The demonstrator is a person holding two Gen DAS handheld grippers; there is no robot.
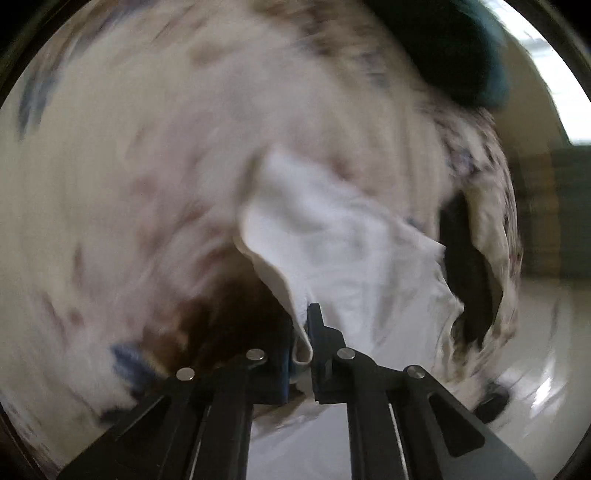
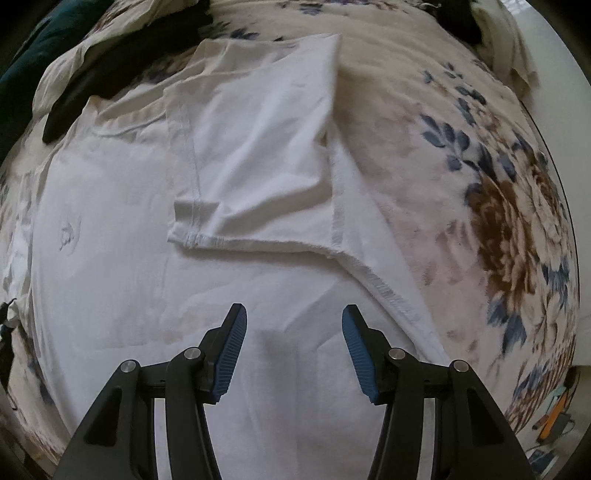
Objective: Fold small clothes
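A white T-shirt (image 2: pixel 147 258) lies spread on a floral bedspread (image 2: pixel 498 203), with one sleeve (image 2: pixel 258 147) folded over its body. My right gripper (image 2: pixel 293 321) is open and empty, just above the shirt's body. In the blurred left wrist view, my left gripper (image 1: pixel 303 339) is shut on an edge of the white T-shirt (image 1: pixel 332 236) and holds that part lifted above the bedspread (image 1: pixel 110 184).
Dark garments (image 2: pixel 110 74) lie at the far left of the bed, and another dark one (image 2: pixel 458 18) at the far right. A dark teal cloth (image 1: pixel 461 48) lies at the bed's far end. Pale floor (image 1: pixel 535 350) shows beyond the bed's edge.
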